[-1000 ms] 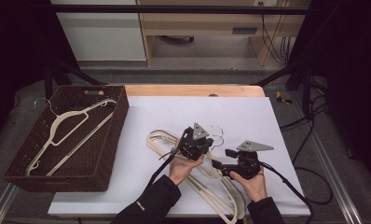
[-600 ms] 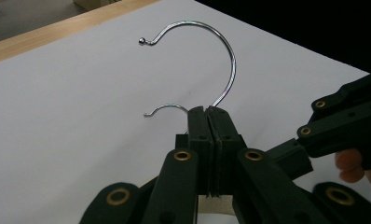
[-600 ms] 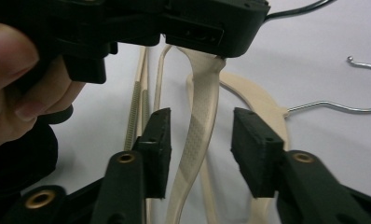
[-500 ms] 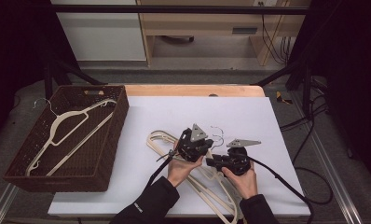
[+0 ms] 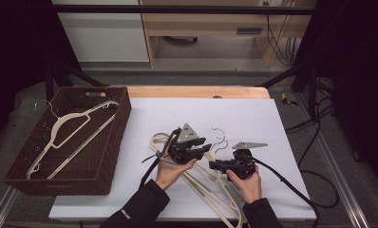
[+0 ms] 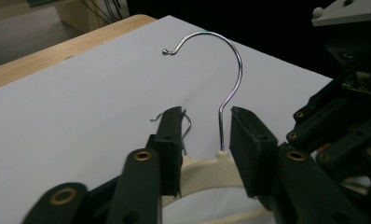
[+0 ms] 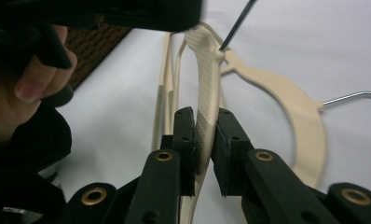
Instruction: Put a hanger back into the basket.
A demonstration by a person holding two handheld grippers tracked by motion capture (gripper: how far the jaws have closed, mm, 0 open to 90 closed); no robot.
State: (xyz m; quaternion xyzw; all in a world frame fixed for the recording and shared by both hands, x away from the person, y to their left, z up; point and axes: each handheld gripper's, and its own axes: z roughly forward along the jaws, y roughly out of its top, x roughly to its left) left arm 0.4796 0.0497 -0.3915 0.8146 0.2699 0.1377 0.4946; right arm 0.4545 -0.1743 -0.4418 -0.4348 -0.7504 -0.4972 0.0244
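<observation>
Several cream plastic hangers [image 5: 203, 179] with metal hooks lie stacked on the white table sheet. My left gripper [image 5: 206, 148] is at the top hanger's neck. In the left gripper view that gripper [image 6: 206, 135] has its jaws pressed on either side of the cream neck [image 6: 204, 170], and the steel hook [image 6: 230, 70] rises between them. Just right of it is my right gripper [image 5: 213, 165]. The right gripper view shows this gripper [image 7: 203, 119] shut on one arm of the same hanger [image 7: 207, 70], seen edge-on. Another hanger [image 7: 305, 121] lies flat beneath.
A brown wicker basket [image 5: 123, 124] stands at the table's left, and one cream hanger [image 5: 68, 129] lies in it. Two hooks [image 5: 220, 135] point away from me beyond the grippers. Cables trail off the table's right side. A wooden strip [image 5: 196, 91] runs along the far edge.
My right gripper has moved left, close to the left gripper, and now grips the hanger's arm. The left gripper has stayed at the hanger's neck.
</observation>
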